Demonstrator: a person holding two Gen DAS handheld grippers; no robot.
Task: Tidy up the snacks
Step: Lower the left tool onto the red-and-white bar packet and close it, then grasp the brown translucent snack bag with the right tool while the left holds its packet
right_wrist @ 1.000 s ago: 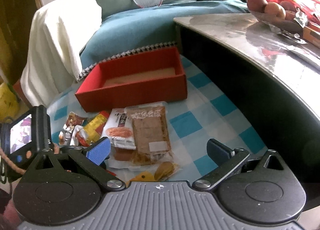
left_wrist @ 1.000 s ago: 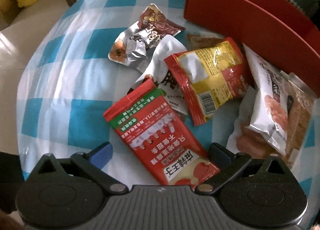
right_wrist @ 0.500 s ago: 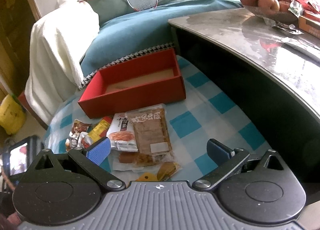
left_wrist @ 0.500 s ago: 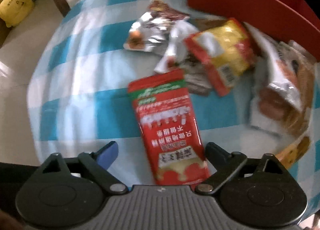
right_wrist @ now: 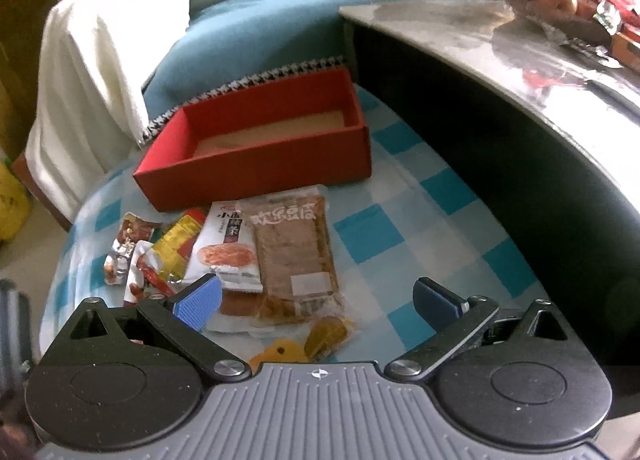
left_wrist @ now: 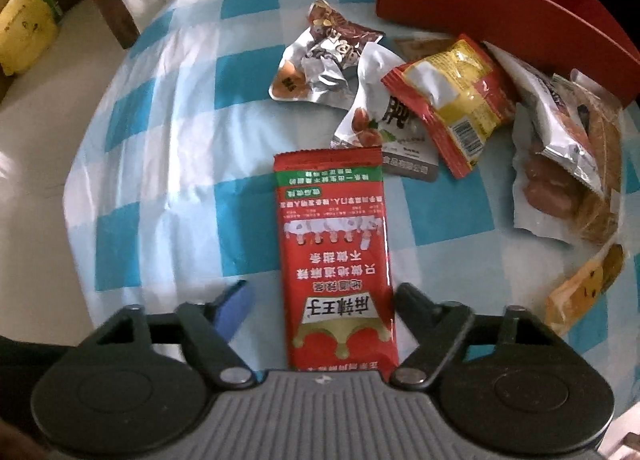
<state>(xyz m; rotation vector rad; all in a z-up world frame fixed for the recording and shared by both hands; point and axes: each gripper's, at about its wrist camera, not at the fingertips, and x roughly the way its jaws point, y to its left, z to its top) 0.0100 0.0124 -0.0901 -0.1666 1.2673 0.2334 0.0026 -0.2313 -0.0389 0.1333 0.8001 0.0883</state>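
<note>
The red packet (left_wrist: 335,256), glossy with white print and a green band at its far end, lies flat on the checked cloth (left_wrist: 168,164), lengthwise between the fingers of the left tool (left_wrist: 320,296). Those fingers are spread, the right one touching the packet's edge. The other snacks (left_wrist: 452,100) lie beyond the packet, before the red box (right_wrist: 256,148). The right tool (right_wrist: 316,296) is wide open, holding nothing.

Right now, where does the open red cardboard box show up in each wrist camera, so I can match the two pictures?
Left wrist view: the open red cardboard box runs along the top right, seen only from outside, its inside hidden.
Right wrist view: the same box sits centre left, beyond the snack pile, with its bare floor showing.
Shared landmark: the yellow and red snack packet, lying in the pile in front of the box.
</note>
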